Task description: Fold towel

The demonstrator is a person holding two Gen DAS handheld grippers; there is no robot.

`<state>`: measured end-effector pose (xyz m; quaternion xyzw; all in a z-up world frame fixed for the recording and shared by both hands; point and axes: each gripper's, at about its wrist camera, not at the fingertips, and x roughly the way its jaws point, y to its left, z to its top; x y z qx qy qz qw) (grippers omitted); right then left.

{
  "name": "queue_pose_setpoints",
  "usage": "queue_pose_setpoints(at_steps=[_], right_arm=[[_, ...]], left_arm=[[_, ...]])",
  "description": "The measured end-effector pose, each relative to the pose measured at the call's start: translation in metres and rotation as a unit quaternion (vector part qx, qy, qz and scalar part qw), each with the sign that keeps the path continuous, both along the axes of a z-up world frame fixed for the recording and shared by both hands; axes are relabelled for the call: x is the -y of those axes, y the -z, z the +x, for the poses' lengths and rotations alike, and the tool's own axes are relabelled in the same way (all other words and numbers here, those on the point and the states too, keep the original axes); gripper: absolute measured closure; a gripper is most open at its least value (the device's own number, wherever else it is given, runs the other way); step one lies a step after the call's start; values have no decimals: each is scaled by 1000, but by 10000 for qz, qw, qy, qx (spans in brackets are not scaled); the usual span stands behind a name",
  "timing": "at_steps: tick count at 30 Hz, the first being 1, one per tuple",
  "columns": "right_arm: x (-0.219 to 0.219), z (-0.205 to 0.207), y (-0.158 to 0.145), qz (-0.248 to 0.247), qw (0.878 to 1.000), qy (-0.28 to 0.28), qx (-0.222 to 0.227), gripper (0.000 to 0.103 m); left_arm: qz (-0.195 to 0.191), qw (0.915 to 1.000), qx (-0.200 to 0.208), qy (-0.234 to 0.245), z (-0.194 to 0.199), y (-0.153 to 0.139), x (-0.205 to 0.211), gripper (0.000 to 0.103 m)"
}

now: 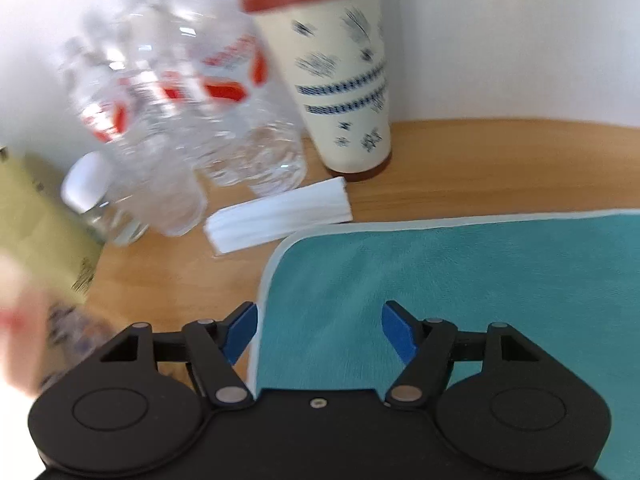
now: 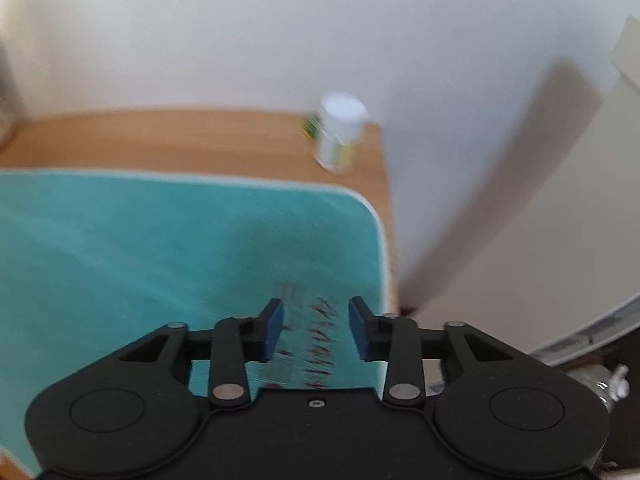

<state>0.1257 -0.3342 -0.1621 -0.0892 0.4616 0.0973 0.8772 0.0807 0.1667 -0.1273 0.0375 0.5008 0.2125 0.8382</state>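
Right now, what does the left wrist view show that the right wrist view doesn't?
Only the left wrist view shows the clear plastic bottles, the cream patterned cup with its red lid, and a folded white tissue pack. Only the right wrist view shows a small white-capped container near the table's far corner. Both show the teal towel lying flat on the wooden table, with each view's jaws open above it.

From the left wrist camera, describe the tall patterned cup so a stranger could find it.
On the wooden table, beyond the teal towel's far edge, stands the cream cup. Unlike the clear plastic bottles beside it, it is opaque, with blue patterns and a red lid.
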Motion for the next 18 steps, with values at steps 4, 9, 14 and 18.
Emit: queue_pose_setpoints(at_steps=[4,9,14,18], right_arm=[[-19,-3,-32,315,9986,-370,227,56],[-45,6,-53,988,9884,-1109,323,53],[-108,38,-52,888,9530,-2860,458,49],[-158,59,-50,893,9168,-3860,496,49]], left_arm=[[-410,9973,203,-576,-36,-25,2,24],[-703,9918,299,-1028,-66,-35,4,24],[-734,9779,231,-1945,-98,-34,16,21],[-850,9586,215,-2708,-116,-28,29,21]])
